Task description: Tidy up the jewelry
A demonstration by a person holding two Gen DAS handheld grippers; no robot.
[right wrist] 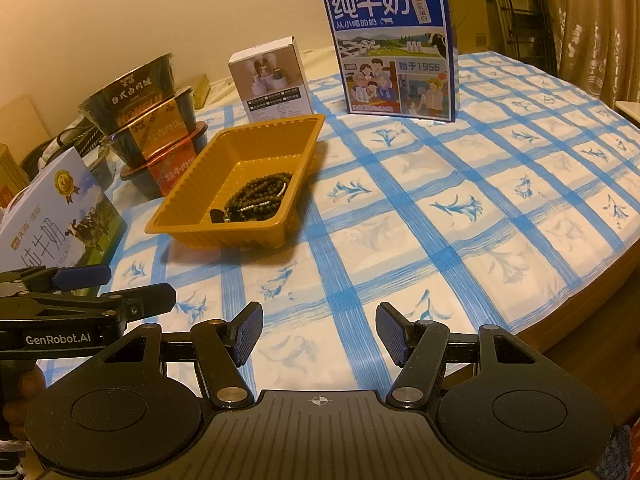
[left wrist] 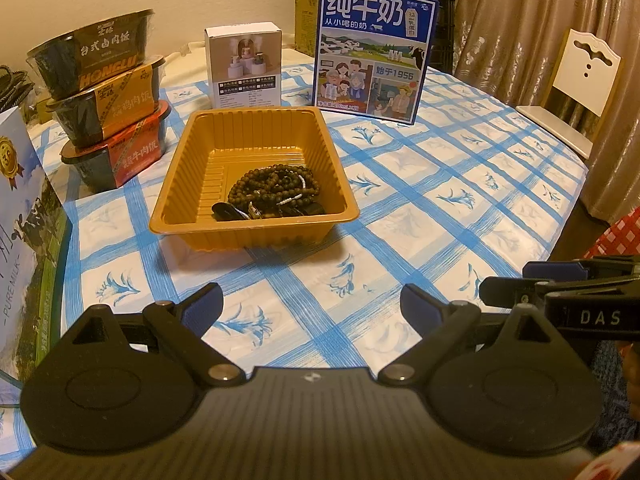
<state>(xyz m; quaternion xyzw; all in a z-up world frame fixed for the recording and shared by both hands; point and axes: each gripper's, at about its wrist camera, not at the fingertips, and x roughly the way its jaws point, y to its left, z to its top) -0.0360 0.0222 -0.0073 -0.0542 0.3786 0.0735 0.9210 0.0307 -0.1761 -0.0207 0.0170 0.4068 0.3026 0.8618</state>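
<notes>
At the far left a milk carton (left wrist: 24,216) lies on its side at the table edge, and behind it three meal bowls (left wrist: 108,116) are stacked, apparently pushed aside to leave the middle free. Next comes the orange tray (left wrist: 200,184), set squarely on the blue-checked tablecloth (left wrist: 440,200), seemingly as the collecting place. The jewelry (left wrist: 276,194), dark bead strings with a few darker pieces, lies heaped in the tray's near right corner, none of it on the cloth. Behind the tray stand a small white box (left wrist: 244,64) and, further right, a blue milk box (left wrist: 372,52), both upright and clear of the tray.

The left gripper (left wrist: 312,304) hangs over bare cloth short of the tray, jaws spread, holding nothing. The right gripper (right wrist: 318,332) sits just beside it, likewise spread and empty. Judgement: sorting complete or not begun.
</notes>
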